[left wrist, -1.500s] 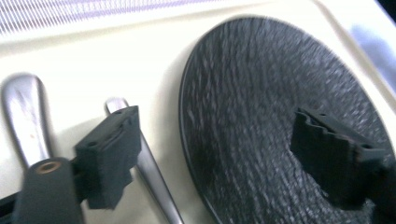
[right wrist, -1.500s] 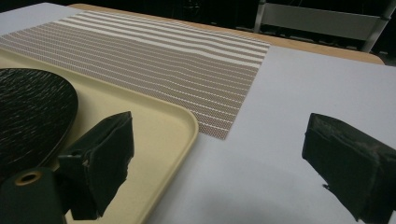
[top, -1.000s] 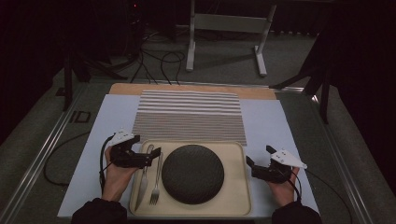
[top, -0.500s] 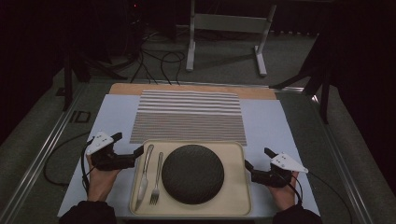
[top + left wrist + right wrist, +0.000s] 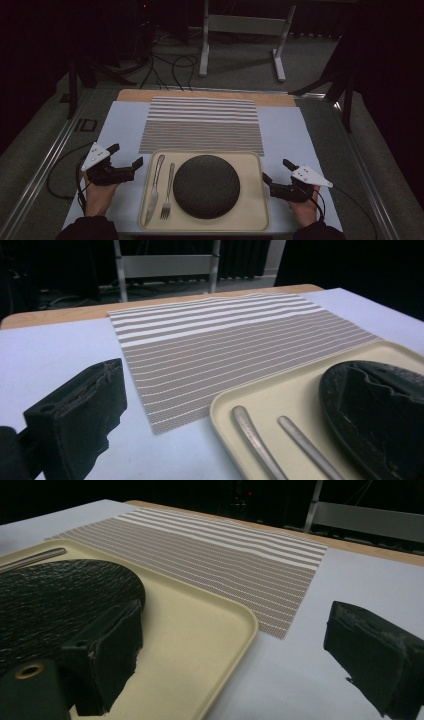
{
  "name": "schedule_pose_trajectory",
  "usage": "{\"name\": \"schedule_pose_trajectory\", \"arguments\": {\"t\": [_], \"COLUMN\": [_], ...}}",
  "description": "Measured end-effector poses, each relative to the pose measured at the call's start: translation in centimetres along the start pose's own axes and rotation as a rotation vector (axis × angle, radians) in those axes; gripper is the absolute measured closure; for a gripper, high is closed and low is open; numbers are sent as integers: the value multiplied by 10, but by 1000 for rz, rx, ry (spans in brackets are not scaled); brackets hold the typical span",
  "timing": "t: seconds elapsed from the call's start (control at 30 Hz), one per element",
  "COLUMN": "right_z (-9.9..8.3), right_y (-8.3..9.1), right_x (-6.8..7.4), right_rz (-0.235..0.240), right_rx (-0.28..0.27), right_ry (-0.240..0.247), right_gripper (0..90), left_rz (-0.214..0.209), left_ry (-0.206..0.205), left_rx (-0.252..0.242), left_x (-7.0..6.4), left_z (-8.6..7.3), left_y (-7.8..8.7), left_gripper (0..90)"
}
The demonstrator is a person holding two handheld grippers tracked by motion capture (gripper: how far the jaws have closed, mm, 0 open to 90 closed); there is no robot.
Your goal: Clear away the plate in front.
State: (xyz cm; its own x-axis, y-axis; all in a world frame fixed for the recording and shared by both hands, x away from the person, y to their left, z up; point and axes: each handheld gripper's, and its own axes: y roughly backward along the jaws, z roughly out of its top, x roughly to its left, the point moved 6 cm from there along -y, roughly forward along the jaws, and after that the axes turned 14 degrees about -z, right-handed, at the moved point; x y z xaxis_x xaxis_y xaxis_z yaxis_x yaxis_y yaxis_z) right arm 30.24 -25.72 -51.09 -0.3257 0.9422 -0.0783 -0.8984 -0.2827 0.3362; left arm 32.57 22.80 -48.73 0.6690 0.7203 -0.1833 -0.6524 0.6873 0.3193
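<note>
Left gripper (image 5: 125,159): on the pale blue table cover (image 5: 120,125), just left of the tray, jaws spread wide with nothing between them.
Cutlery: a steel knife (image 5: 154,187) and a steel fork (image 5: 168,191) lie side by side in the tray's left part, handles pointing away from the person.
Tray: a cream rectangular plastic tray (image 5: 252,210) sits at the table's near edge, between the two grippers, its far edge meeting the brown-and-white striped placemat (image 5: 202,124).
Plate: a round black textured plate (image 5: 206,186) rests in the tray's middle, just right of the fork.
Right gripper (image 5: 277,172): at the tray's right rim, jaws spread apart and gripping nothing; one jaw hangs over the tray by the plate, the other over the table cover.
</note>
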Motion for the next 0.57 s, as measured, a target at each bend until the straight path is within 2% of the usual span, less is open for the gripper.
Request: {"name": "schedule_pose_trajectory", "arguments": {"t": [0.23,0.57], "right_z": [0,-2], "right_y": [3,2], "right_x": [-2,-4], "right_rz": [11,13], "right_rx": [-10,0], "right_ry": [-22,-22], "right_gripper": [90,90], "left_rz": [43,97], "left_ry": [-28,-37], "left_rx": [-16,-40], "left_x": [2,5], "left_z": [-6,-5], "left_y": [0,10], "left_gripper": [0,0]}}
